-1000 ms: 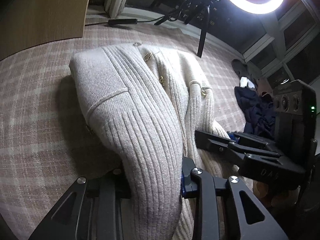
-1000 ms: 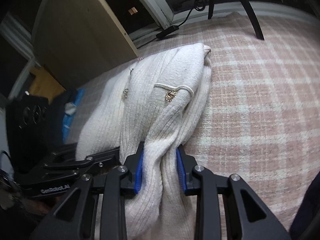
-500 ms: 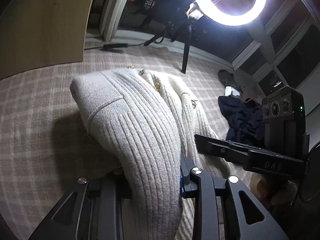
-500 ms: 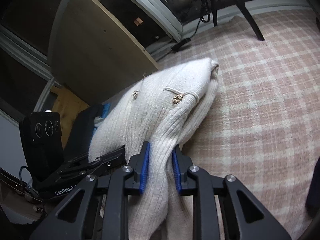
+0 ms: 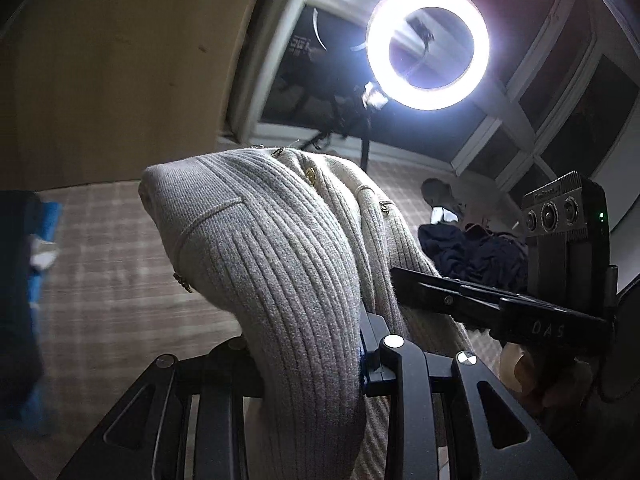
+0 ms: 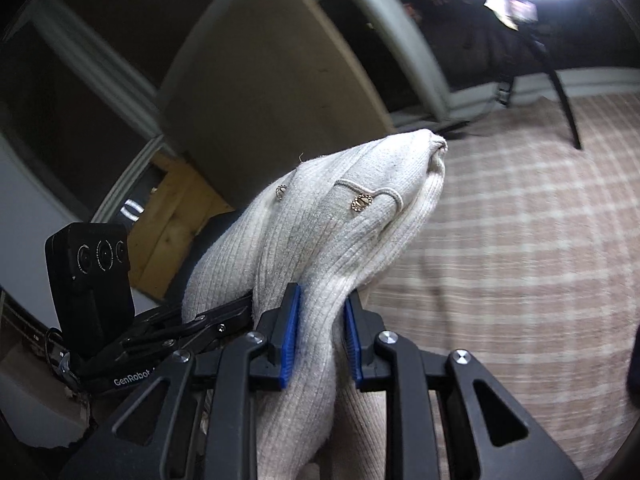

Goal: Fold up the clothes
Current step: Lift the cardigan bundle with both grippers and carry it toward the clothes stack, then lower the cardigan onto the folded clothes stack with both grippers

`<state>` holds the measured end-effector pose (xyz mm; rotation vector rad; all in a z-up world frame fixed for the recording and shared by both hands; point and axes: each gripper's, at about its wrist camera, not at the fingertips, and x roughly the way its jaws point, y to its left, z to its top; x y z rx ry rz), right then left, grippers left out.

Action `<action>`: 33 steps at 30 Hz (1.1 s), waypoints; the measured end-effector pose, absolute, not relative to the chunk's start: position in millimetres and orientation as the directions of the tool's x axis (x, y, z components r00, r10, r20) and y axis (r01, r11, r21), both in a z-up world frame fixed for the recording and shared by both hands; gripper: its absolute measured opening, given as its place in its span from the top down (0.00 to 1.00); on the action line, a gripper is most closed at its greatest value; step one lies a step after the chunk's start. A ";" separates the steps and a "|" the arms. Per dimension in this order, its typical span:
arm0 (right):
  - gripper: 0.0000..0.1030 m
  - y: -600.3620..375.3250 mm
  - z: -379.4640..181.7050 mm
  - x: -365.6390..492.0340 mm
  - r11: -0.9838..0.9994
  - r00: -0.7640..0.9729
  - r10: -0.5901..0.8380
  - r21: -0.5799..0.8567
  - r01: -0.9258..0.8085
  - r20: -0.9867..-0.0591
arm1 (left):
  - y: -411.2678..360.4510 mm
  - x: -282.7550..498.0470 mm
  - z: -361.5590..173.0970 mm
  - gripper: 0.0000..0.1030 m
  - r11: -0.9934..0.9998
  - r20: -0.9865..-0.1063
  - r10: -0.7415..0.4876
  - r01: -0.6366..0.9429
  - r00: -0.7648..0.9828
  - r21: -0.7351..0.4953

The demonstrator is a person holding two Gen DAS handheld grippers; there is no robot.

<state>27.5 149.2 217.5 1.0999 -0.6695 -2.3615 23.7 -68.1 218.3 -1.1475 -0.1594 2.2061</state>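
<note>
A cream ribbed knit cardigan (image 5: 264, 248) with small gold buttons is held up off the plaid surface, folded into a thick bundle. My left gripper (image 5: 308, 356) is shut on its near edge. My right gripper (image 6: 320, 336) is shut on the other near edge of the cardigan (image 6: 340, 224), with blue pads pressing the knit. The right gripper also shows at the right of the left wrist view (image 5: 500, 308), and the left gripper at the left of the right wrist view (image 6: 168, 328). The two grippers sit close side by side.
A pink plaid cloth (image 6: 520, 240) covers the surface below. A dark navy garment (image 5: 472, 248) lies at the right. A blue item (image 5: 36, 264) lies at the far left. A lit ring light (image 5: 428, 44) on a tripod stands behind, next to a wooden board (image 5: 120, 80).
Both grippers have lifted the cardigan up off the surface and tilted upward. More of the ring light and the wall behind now shows. Both stay shut on the knit.
</note>
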 end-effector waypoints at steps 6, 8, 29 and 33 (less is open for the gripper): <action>0.80 68.9 240.3 30.1 -0.774 -0.580 -0.604 0.575 0.265 -0.547 | -154.5 32.5 240.4 0.73 -0.812 -0.674 0.565 -0.469 -0.476 -0.349; 0.80 35.5 245.2 27.1 -0.765 -0.581 -0.616 0.580 0.279 -0.532 | -188.8 31.4 246.8 0.73 -0.820 -0.672 0.555 -0.462 -0.491 -0.339; 0.80 -198.6 211.8 -82.7 -0.701 -0.567 -0.675 0.649 0.294 -0.472 | -434.5 -86.9 212.6 0.71 -0.915 -0.774 0.368 -0.351 -0.515 -0.201; 0.90 -183.9 132.3 -101.6 -0.755 -0.497 -0.606 0.646 0.114 -0.621 | -465.6 -106.1 149.5 0.71 -0.961 -0.863 0.263 -0.202 -0.432 -0.191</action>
